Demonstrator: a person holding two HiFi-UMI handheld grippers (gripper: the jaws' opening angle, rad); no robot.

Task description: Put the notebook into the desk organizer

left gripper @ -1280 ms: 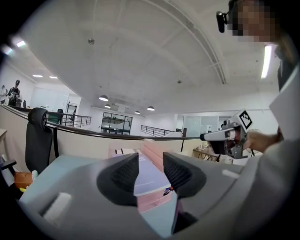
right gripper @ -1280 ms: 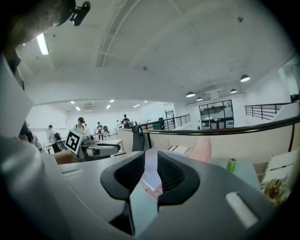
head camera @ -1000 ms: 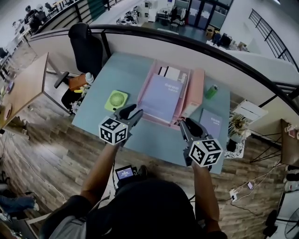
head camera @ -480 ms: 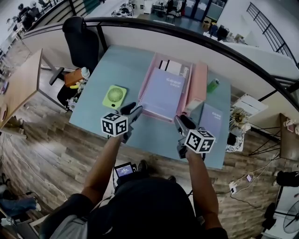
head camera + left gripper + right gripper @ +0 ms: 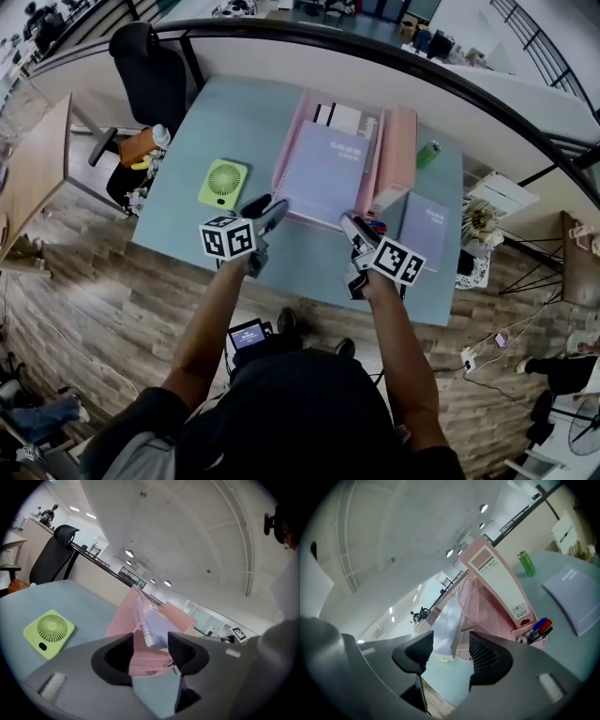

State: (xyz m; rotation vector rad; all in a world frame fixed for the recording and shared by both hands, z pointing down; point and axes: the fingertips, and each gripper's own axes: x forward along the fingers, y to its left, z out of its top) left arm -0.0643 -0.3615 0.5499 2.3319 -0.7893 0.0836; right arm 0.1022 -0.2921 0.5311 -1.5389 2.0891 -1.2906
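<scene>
With the notebook [image 5: 328,173] lying in the pink desk organizer [image 5: 397,155], the left gripper [image 5: 269,208] and right gripper [image 5: 351,226] jaws are opening at its 2 near corners, pads not pressing it, apparently to release it.

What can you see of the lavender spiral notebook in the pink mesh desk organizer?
The lavender spiral-bound notebook is closed, with small print near the cover's top and wire coils along its left edge. It leans back inside the pink mesh desk organizer, cover facing up. Only the organizer visibly touches it.
</scene>
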